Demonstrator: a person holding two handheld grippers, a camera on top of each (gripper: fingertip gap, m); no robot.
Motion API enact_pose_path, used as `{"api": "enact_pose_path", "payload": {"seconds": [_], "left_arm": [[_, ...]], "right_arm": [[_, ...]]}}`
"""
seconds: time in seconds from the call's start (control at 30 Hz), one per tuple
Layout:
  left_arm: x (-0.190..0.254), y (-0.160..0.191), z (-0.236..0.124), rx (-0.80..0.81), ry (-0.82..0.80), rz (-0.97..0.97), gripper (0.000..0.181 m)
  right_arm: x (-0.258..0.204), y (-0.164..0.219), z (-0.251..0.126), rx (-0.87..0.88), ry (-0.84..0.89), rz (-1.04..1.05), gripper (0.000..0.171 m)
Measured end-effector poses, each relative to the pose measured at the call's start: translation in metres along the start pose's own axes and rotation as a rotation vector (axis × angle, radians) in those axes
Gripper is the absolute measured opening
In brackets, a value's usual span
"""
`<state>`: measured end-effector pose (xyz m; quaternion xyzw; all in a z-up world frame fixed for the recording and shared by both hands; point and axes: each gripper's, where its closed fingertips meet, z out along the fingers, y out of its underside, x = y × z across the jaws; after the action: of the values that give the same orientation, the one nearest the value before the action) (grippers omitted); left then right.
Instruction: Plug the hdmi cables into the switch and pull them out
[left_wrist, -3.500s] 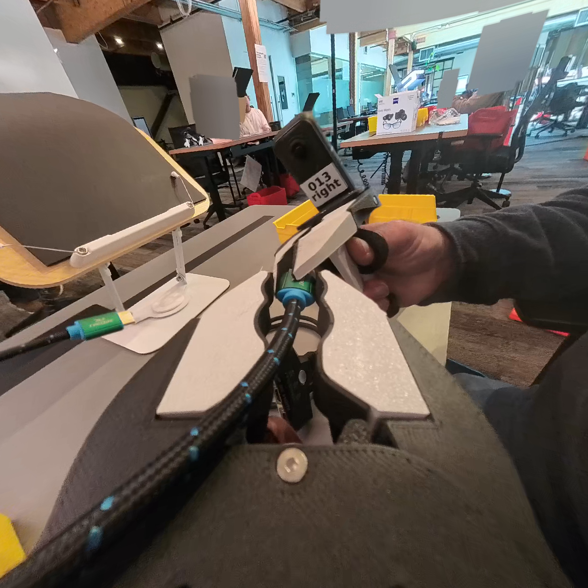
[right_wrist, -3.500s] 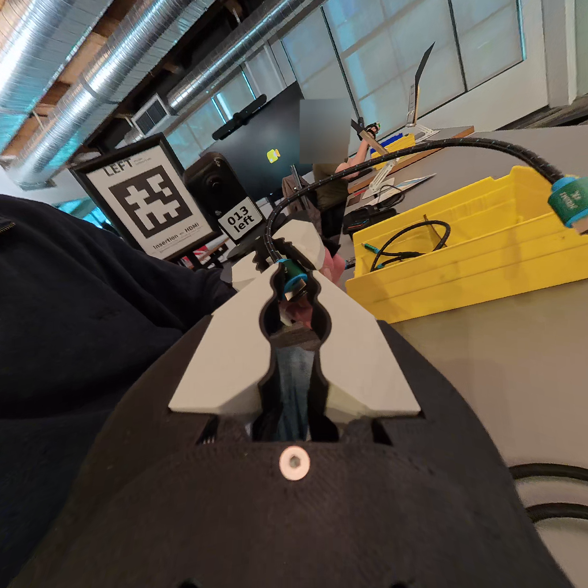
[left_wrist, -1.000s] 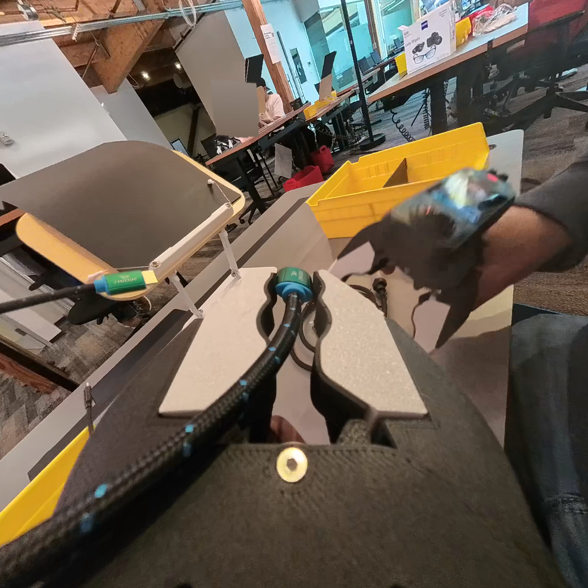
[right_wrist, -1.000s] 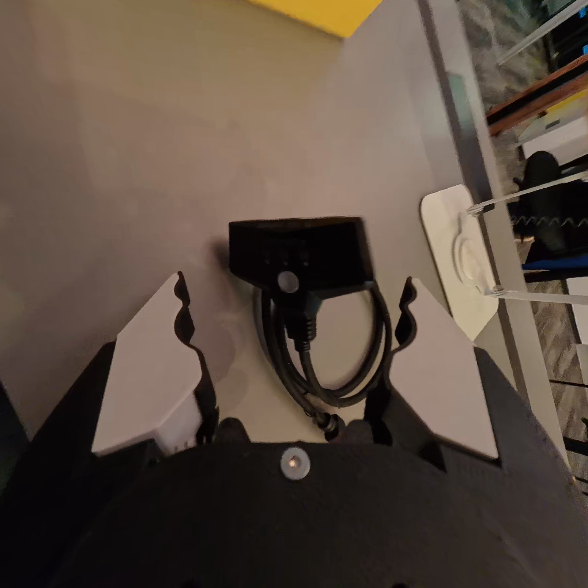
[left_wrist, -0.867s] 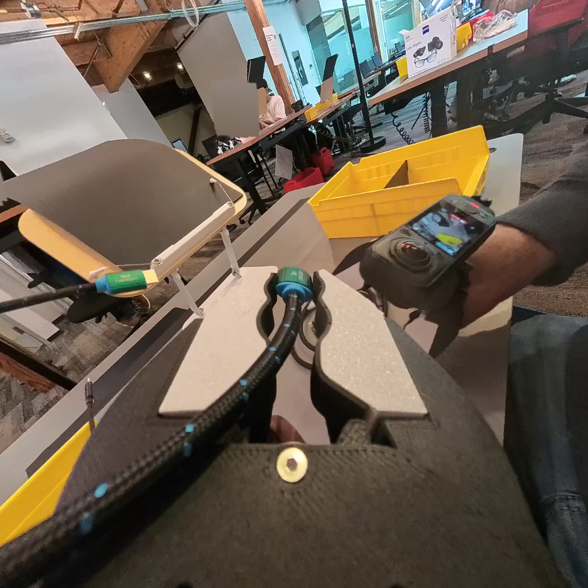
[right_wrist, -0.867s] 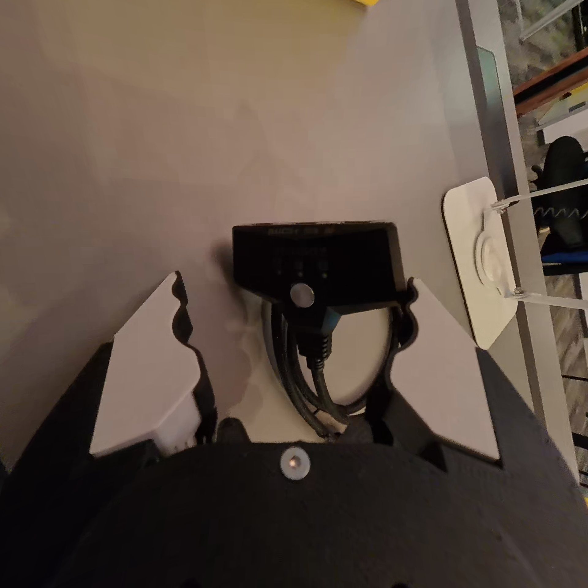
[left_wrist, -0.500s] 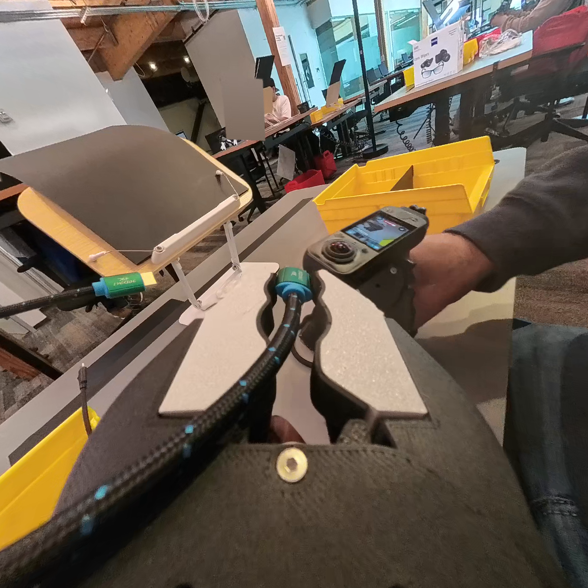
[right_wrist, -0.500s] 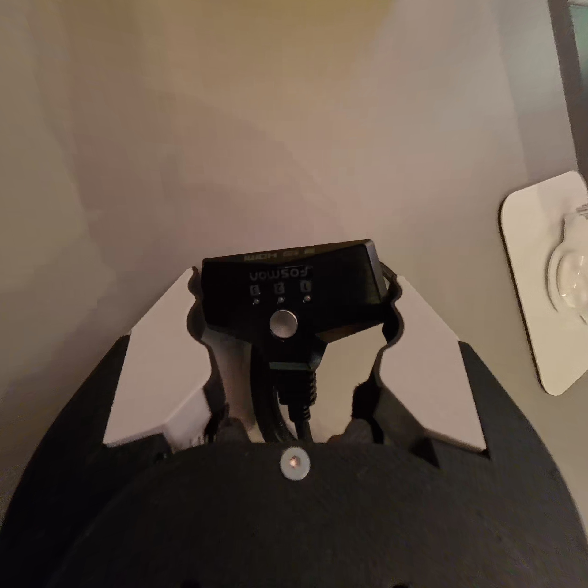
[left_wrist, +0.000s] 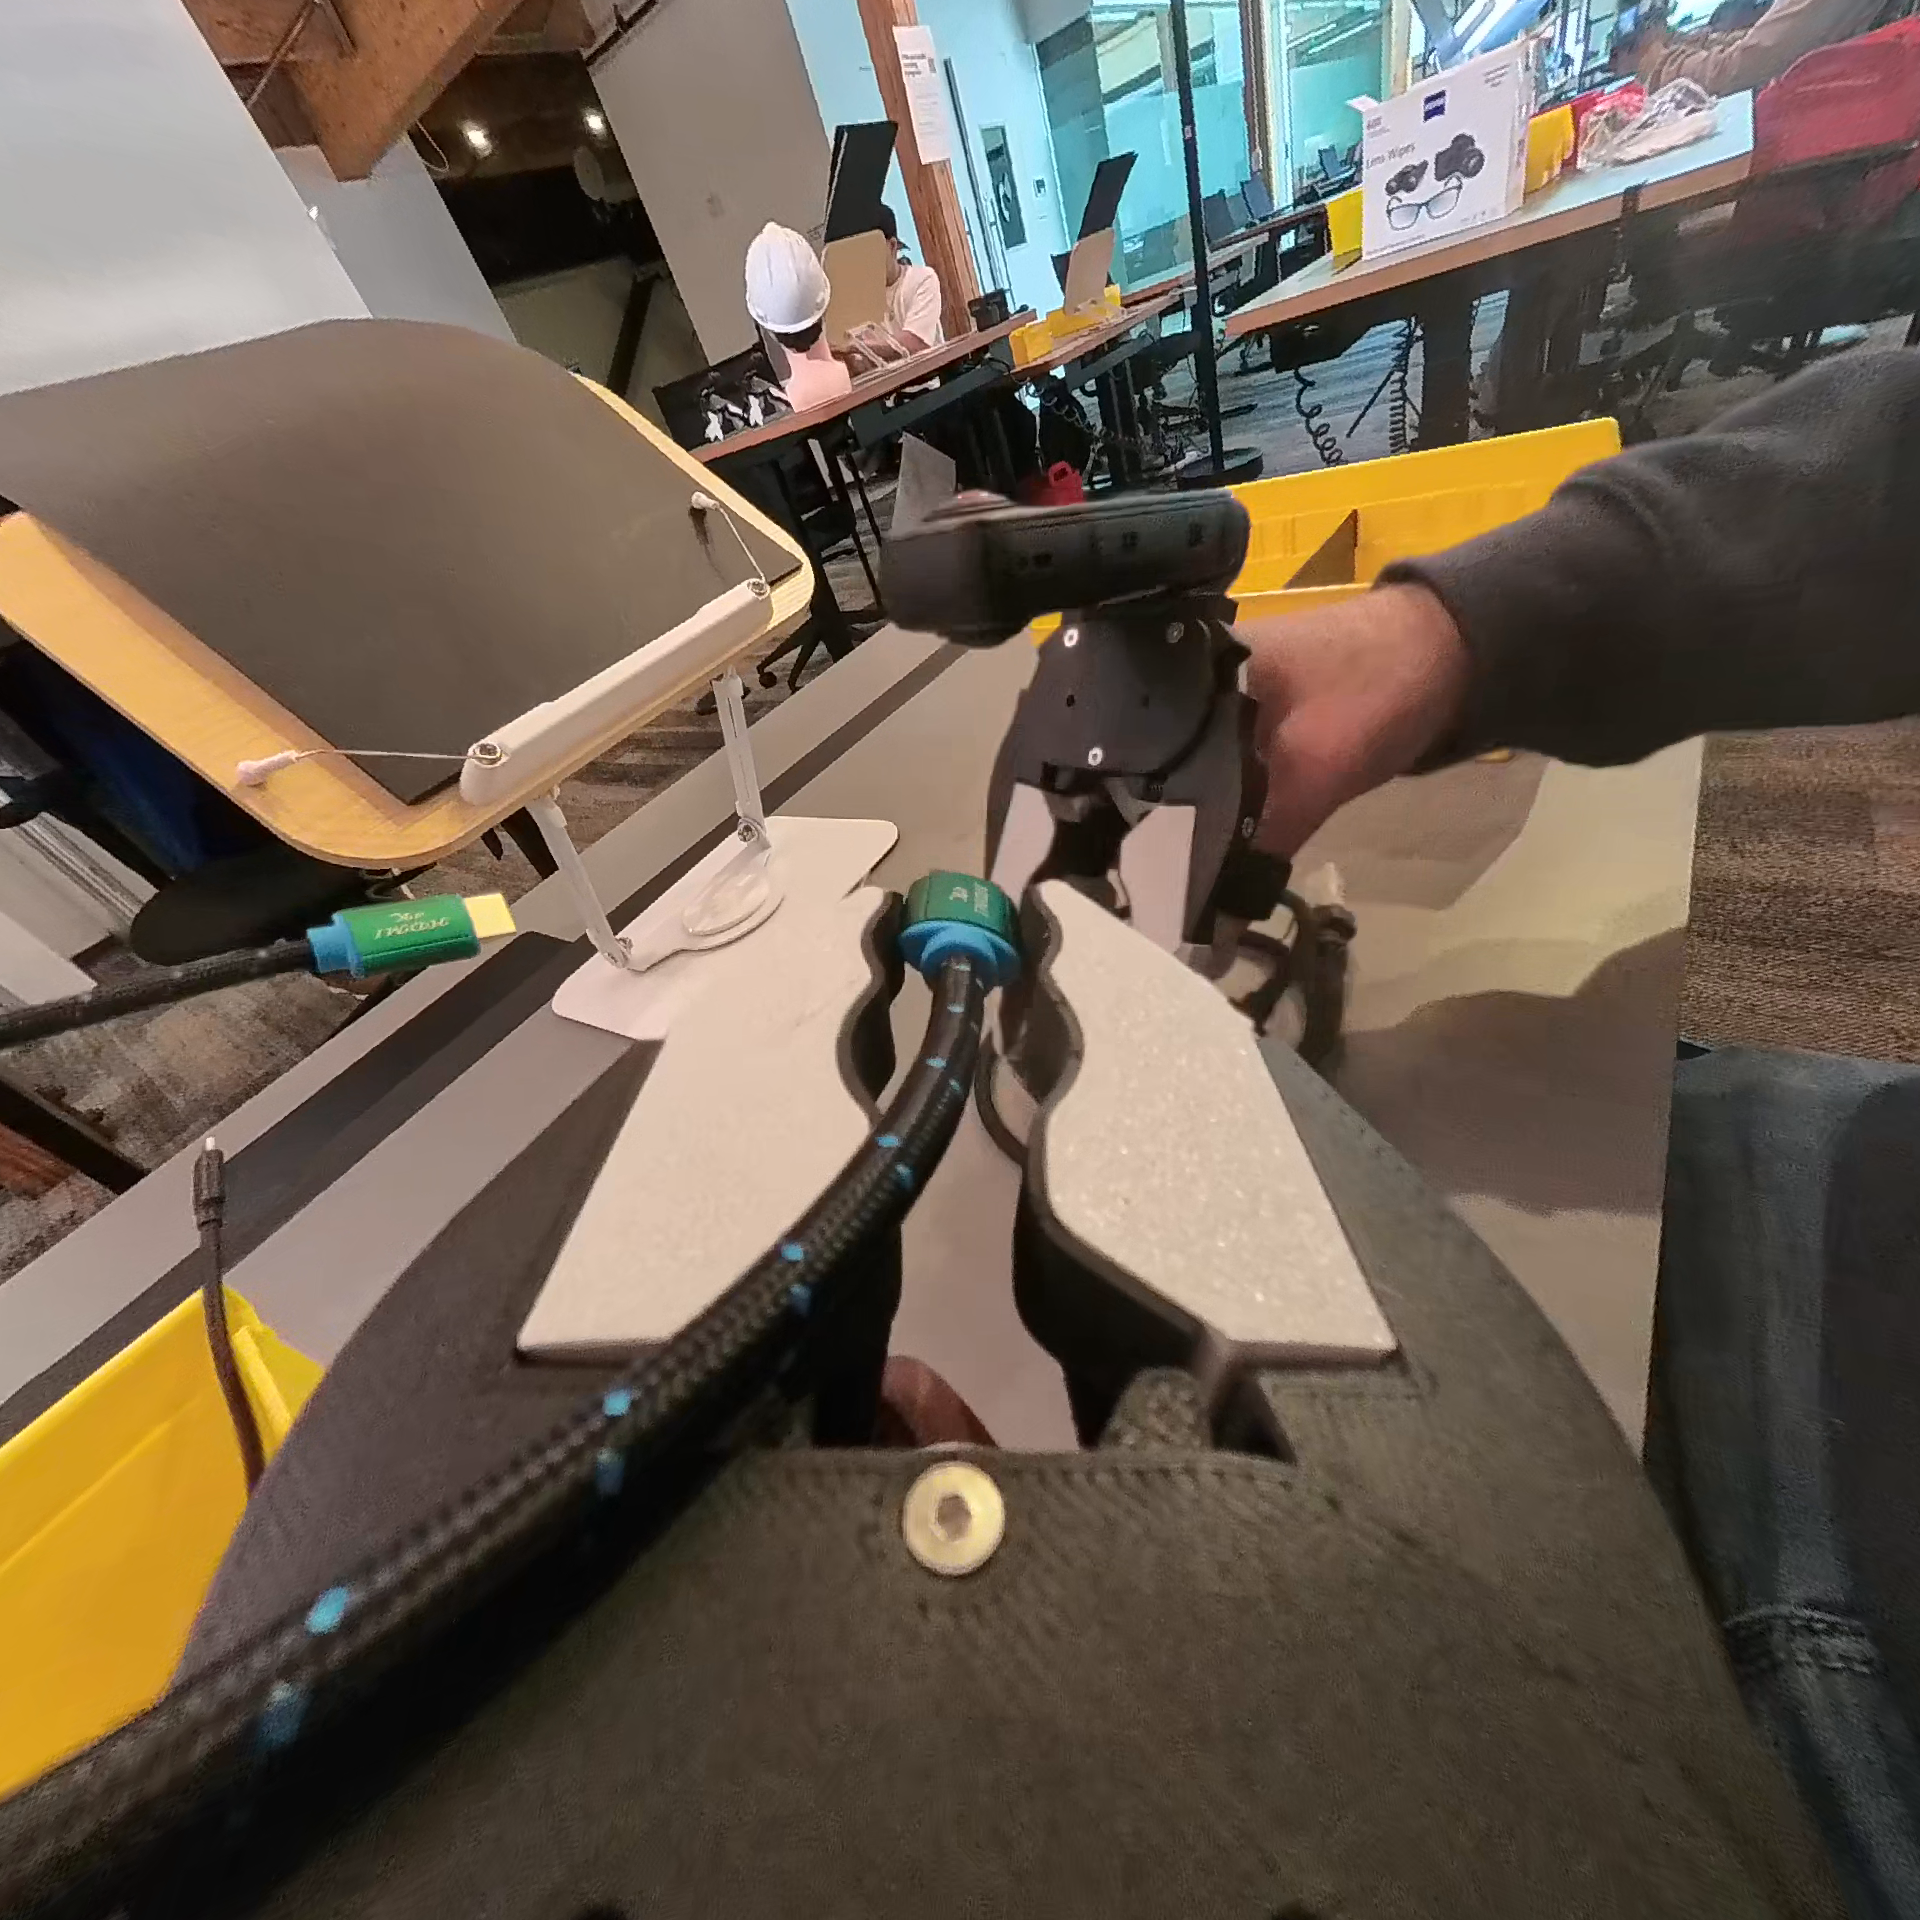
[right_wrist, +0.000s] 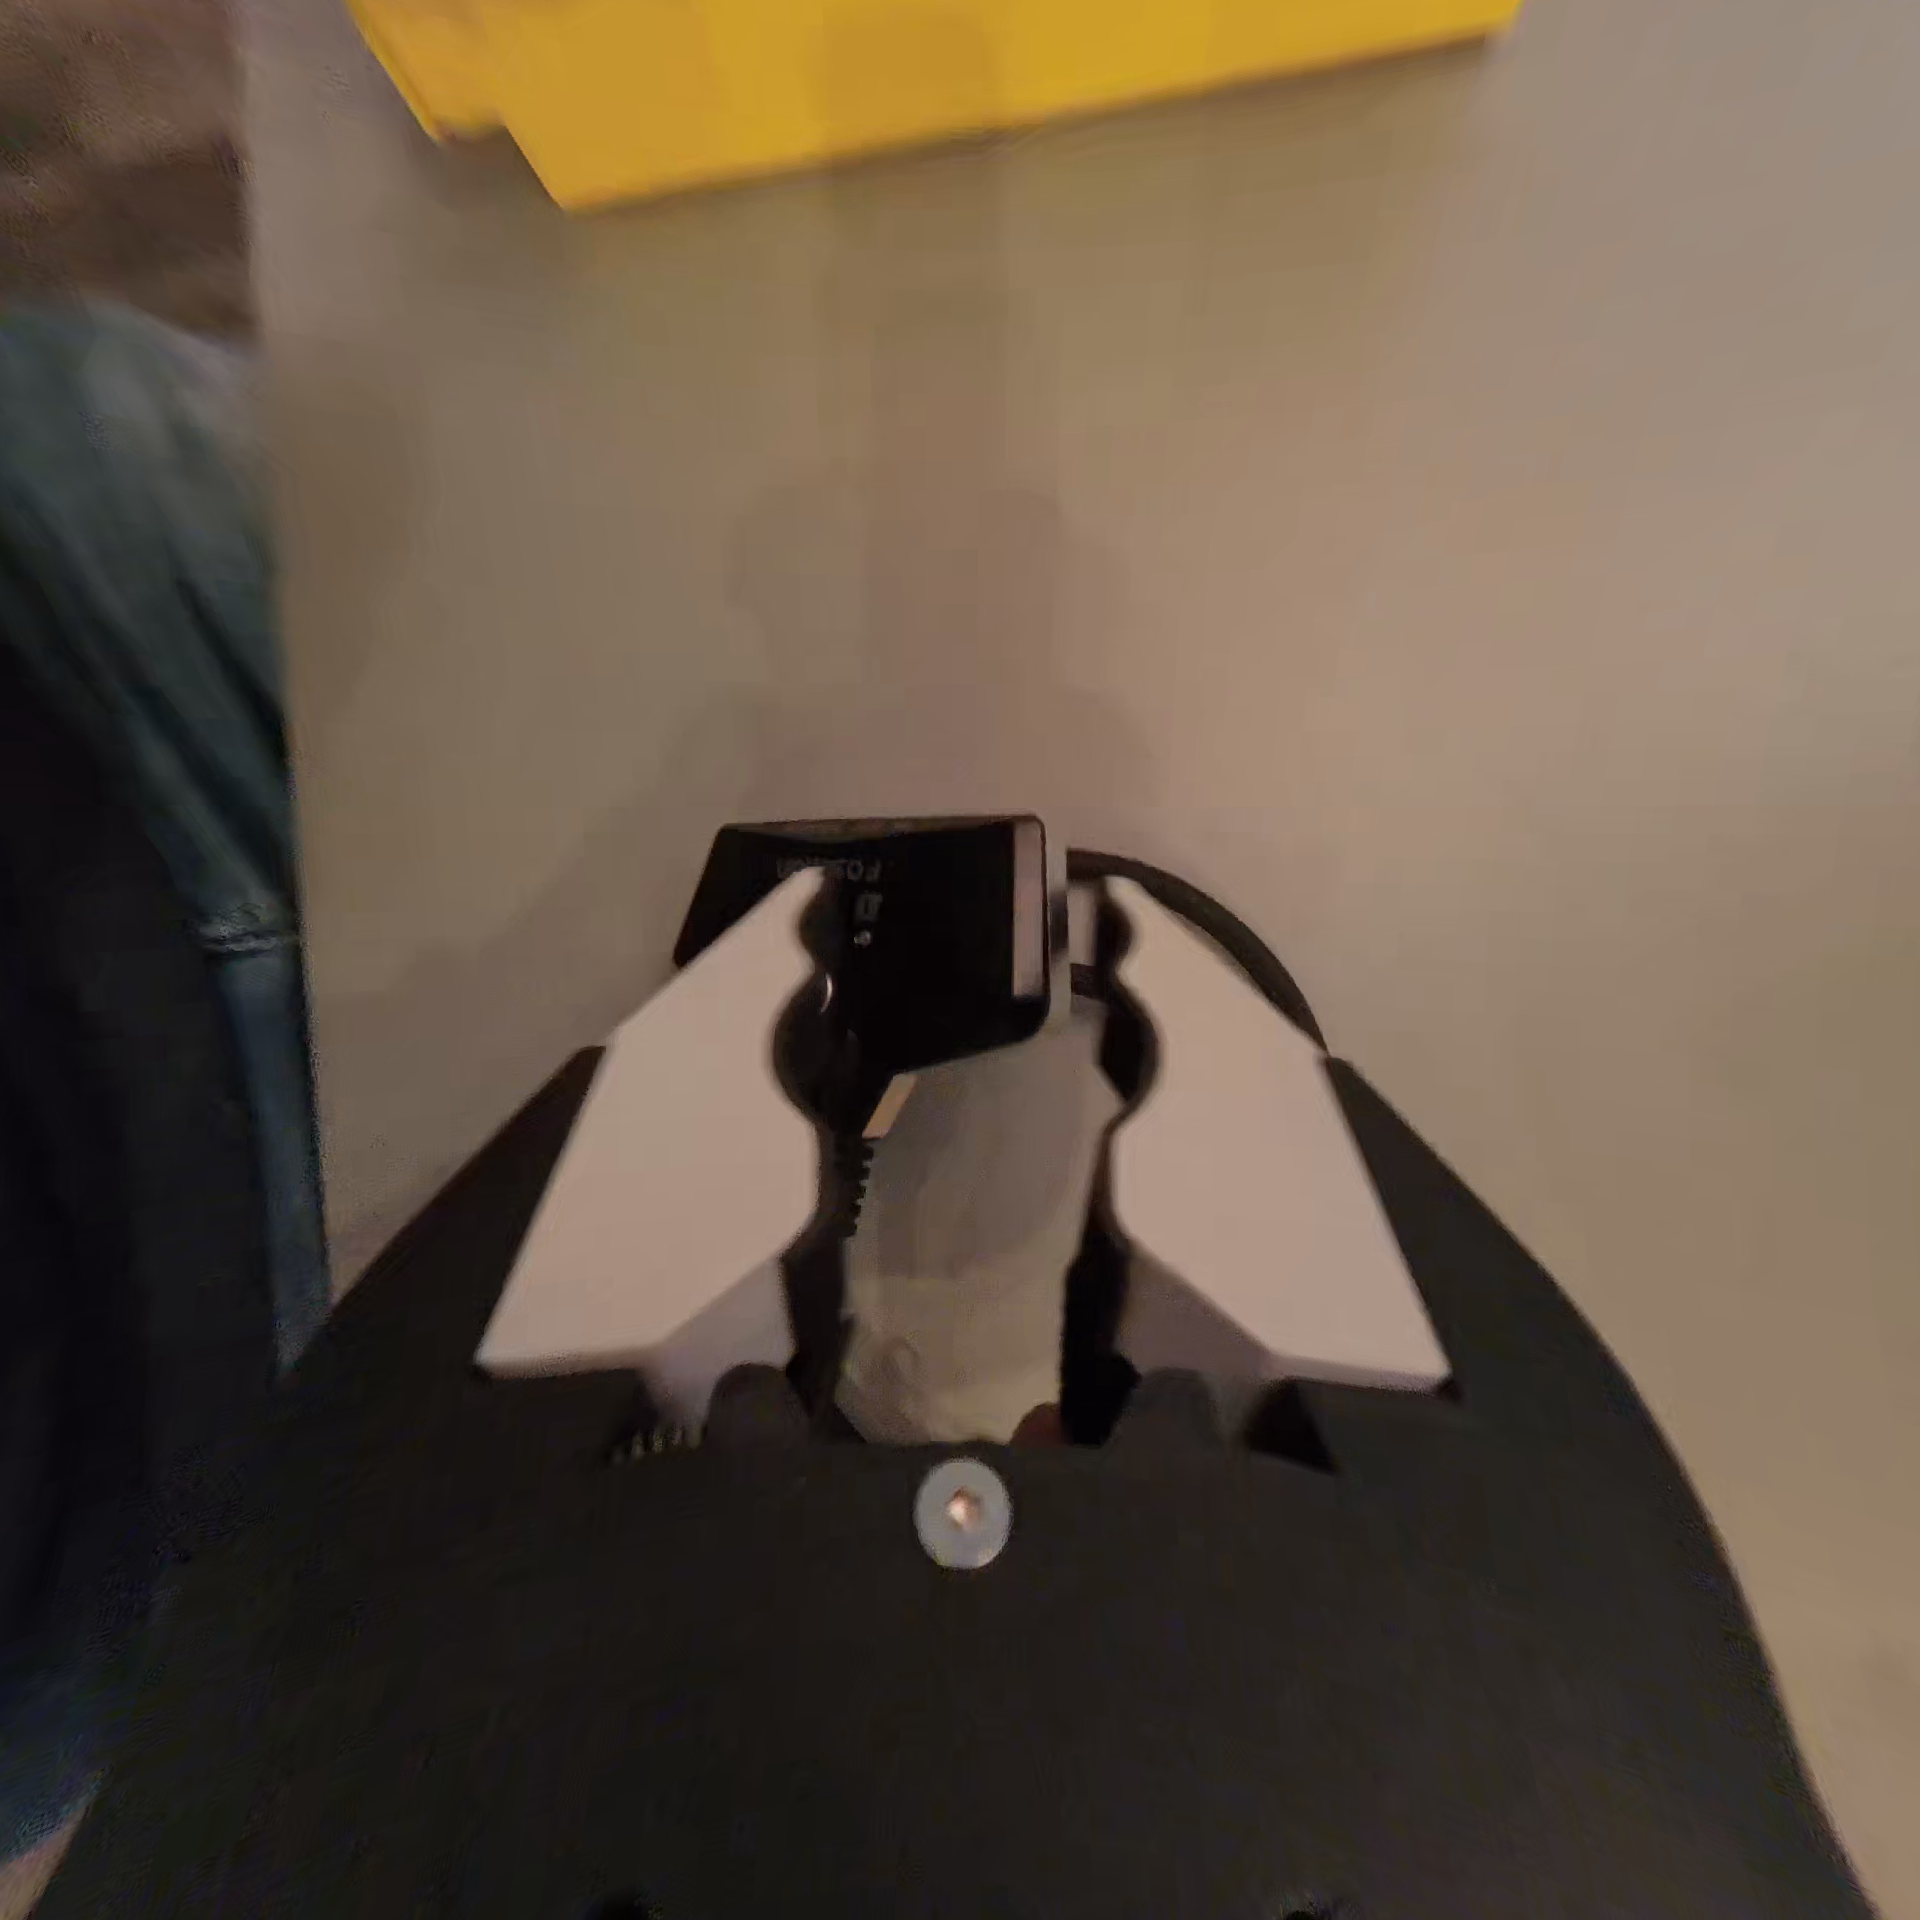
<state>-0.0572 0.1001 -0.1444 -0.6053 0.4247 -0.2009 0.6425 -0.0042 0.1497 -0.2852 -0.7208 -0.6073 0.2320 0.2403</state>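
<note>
My left gripper (left_wrist: 961, 902) is shut on a green HDMI plug (left_wrist: 956, 906) with a blue collar; its black braided cable (left_wrist: 790, 1262) runs back over the left finger. A second green HDMI plug (left_wrist: 407, 925) with a gold tip hangs in the air at the left. My right gripper (right_wrist: 951, 904) is shut on the black HDMI switch (right_wrist: 935, 935), which sits tilted between the fingers with its own black lead trailing. In the left wrist view the right gripper (left_wrist: 1101, 883) stands just beyond my plug, fingers pointing down, the black lead (left_wrist: 1294, 977) coiled beside it.
A wooden board on a clear stand with a white base (left_wrist: 727, 914) stands left of the grippers. Yellow bins sit at the far side (left_wrist: 1403, 509) (right_wrist: 935, 94) and near left (left_wrist: 94, 1507). A thin cable end (left_wrist: 208, 1184) sticks up. A jeans-clad leg (left_wrist: 1787, 1351) is at the right. My hands' fingertips stand some 15 cm from each other.
The right gripper came down around the switch, closed on it, then turned it toward the yellow bin. The left gripper kept its hold on the plug and came closer to the right gripper.
</note>
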Motion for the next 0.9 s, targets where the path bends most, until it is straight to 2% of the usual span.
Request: {"api": "enact_pose_path", "payload": {"seconds": [0.03, 0.13, 0.37, 0.43, 0.5, 0.63, 0.7, 0.77, 0.9], "left_arm": [[0.001, 0.001, 0.001, -0.003, 0.002, 0.000, 0.020], [0.002, 0.003, 0.002, -0.010, 0.005, 0.002, 0.020], [0.005, 0.003, 0.003, -0.010, 0.013, 0.002, 0.020], [0.006, 0.003, 0.003, -0.008, 0.018, 0.002, 0.020], [0.008, 0.002, 0.004, -0.009, 0.021, 0.008, 0.020], [0.008, 0.000, 0.002, -0.008, 0.016, 0.016, 0.020], [0.007, -0.001, 0.001, -0.006, 0.011, 0.016, 0.020], [0.006, 0.000, 0.001, -0.006, 0.010, 0.012, 0.020], [0.005, 0.002, 0.002, -0.007, 0.014, 0.005, 0.020]], "right_arm": [[0.000, 0.001, -0.001, -0.011, 0.021, -0.011, 0.067], [-0.003, 0.005, -0.004, -0.046, 0.139, -0.097, 0.092], [-0.022, 0.031, -0.006, -0.197, 0.398, -0.337, 0.120], [-0.016, 0.037, -0.003, -0.239, 0.490, -0.384, 0.111], [-0.011, 0.036, -0.001, -0.257, 0.526, -0.399, 0.093], [0.001, 0.034, 0.004, -0.285, 0.509, -0.372, 0.081], [0.002, 0.035, 0.007, -0.275, 0.470, -0.364, 0.080], [-0.003, 0.035, 0.010, -0.238, 0.405, -0.329, 0.035], [-0.003, 0.040, 0.013, -0.211, 0.331, -0.263, 0.035]]}}
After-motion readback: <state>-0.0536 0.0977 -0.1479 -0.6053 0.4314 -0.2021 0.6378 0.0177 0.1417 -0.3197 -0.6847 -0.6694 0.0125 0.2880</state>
